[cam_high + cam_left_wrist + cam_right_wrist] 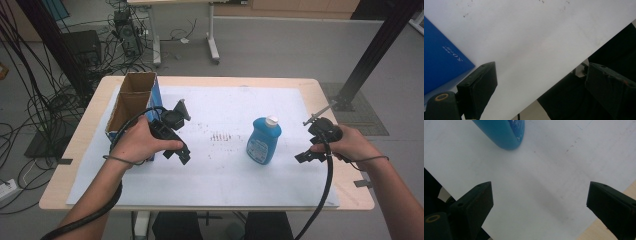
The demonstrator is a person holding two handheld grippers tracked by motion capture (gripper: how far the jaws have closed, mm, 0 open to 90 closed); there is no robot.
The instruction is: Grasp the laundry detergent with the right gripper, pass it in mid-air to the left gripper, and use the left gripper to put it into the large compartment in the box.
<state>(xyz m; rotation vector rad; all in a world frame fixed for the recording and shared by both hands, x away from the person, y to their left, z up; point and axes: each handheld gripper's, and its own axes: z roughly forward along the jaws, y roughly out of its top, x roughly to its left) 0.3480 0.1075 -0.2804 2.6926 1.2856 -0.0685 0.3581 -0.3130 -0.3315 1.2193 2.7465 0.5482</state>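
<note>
A blue bottle [263, 140] with a white cap stands upright on the white sheet [225, 185], right of centre; its base edge [504, 133] shows at the top of the right gripper view. An open cardboard box [131, 102] with a blue side [439, 62] stands at the left. My left gripper [179, 152] sits just right of the box, low over the sheet, jaws wide apart with nothing between them. My right gripper [306, 156] hovers to the right of the bottle, apart from it, jaws open and empty.
The sheet covers a light wooden table [320, 90]. Brownish specks [220, 136] mark the sheet's middle. The table's near edge [564, 75] runs close below the left gripper. Cables and equipment [125, 30] lie on the floor beyond.
</note>
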